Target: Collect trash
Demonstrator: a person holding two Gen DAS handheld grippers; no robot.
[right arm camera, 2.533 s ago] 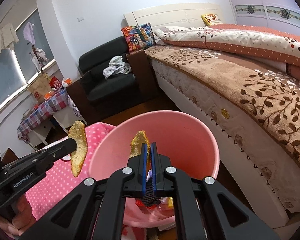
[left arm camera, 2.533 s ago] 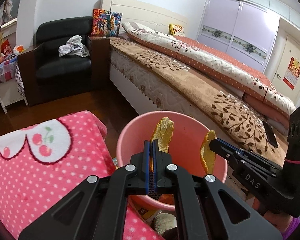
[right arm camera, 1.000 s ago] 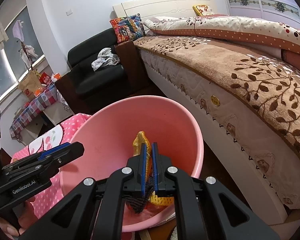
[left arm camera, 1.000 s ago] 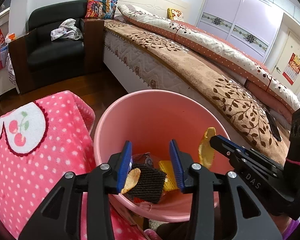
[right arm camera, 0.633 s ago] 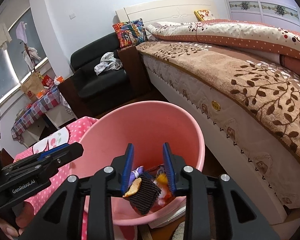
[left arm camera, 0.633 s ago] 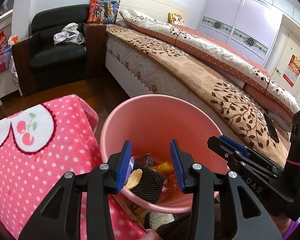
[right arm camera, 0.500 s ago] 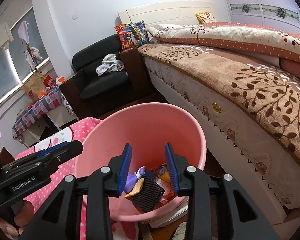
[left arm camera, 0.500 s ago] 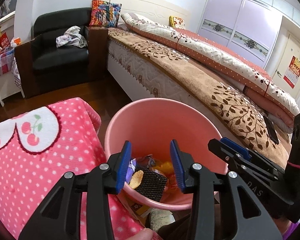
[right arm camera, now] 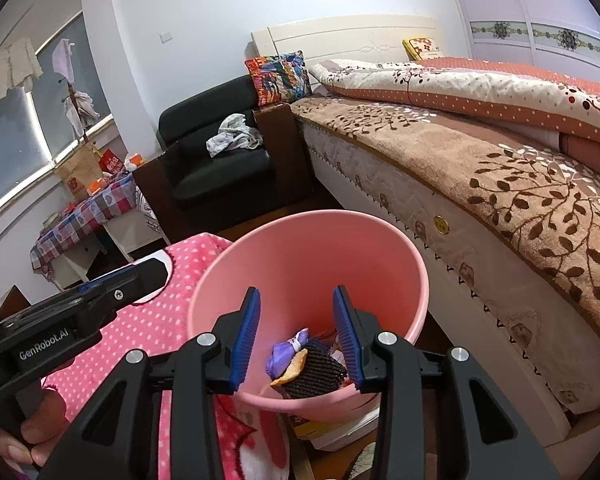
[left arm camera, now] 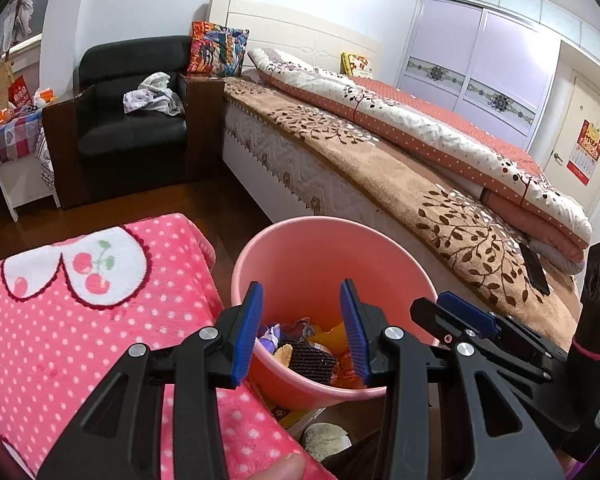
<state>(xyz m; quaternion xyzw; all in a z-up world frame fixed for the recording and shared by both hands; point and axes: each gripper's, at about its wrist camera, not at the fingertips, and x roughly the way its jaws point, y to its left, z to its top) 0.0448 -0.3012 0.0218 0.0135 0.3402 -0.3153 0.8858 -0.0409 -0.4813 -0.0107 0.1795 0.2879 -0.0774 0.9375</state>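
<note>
A pink plastic bin (left arm camera: 320, 248) stands on the floor between a pink dotted blanket and the bed; it also shows in the right wrist view (right arm camera: 300, 256). Inside lie trash pieces: a dark ribbed item (left arm camera: 310, 358) (right arm camera: 314, 374), an orange peel (left arm camera: 283, 354) (right arm camera: 294, 368), a purple wrapper (right arm camera: 284, 354) and yellow and orange wrappers (left arm camera: 332, 336). My left gripper (left arm camera: 302, 330) is open and empty just above the bin's near rim. My right gripper (right arm camera: 296, 330) is open and empty over the bin too, and shows at the right of the left wrist view (left arm camera: 456, 316).
The pink dotted blanket (left arm camera: 60, 320) covers a surface to the left of the bin. The bed (left arm camera: 380, 168) runs along the right. A black armchair (left arm camera: 136, 132) with clothes stands at the back, a checkered small table (right arm camera: 88, 208) at far left. Boxes lie under the bin (right arm camera: 324, 428).
Both grippers held orange peel pieces over the bin, then opened and dropped them in. Since then both have drawn back and up a little, staying open.
</note>
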